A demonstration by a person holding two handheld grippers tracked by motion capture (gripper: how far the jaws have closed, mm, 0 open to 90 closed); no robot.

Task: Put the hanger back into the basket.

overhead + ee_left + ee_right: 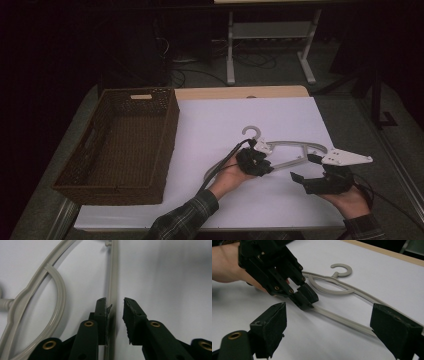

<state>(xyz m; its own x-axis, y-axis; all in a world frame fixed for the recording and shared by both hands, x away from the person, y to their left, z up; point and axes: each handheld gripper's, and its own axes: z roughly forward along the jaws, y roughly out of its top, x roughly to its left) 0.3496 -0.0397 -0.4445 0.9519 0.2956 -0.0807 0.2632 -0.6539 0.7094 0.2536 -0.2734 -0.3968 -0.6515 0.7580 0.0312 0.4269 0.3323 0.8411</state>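
1. White sheeting covers the table (280,115), with a dark floor and a metal stand's legs beyond it at the top of the high view.
2. At the left of that view stands a brown wicker basket (165,145), and nothing shows inside it.
3. By my judgement the work is to take up the grey plastic hanger (292,147) and perhaps move it toward the basket; this looks like an early stage, since the hanger lies flat on the sheet at centre right, well apart from the basket.
4. The left gripper (261,161) sits over the hanger's lower bar. In the left gripper view its 2 jaws straddle that bar (113,277) with a narrow gap: one pad (108,315) touches the bar and the other stands just clear of it, so the grip does not yet look firm.
5. The right gripper (306,167) hovers at the hanger's right end, jaws spread wide and holding nothing; the right gripper view shows the bar (342,319) running between them on the table.
6. Left to do, as I read it: clamp, lift, carry.
7. The hanger is pale grey, thin and 1-piece, with a small open hook (342,269) at the top, a curved inner loop below it and a straight bottom bar; it looks light and rigid.
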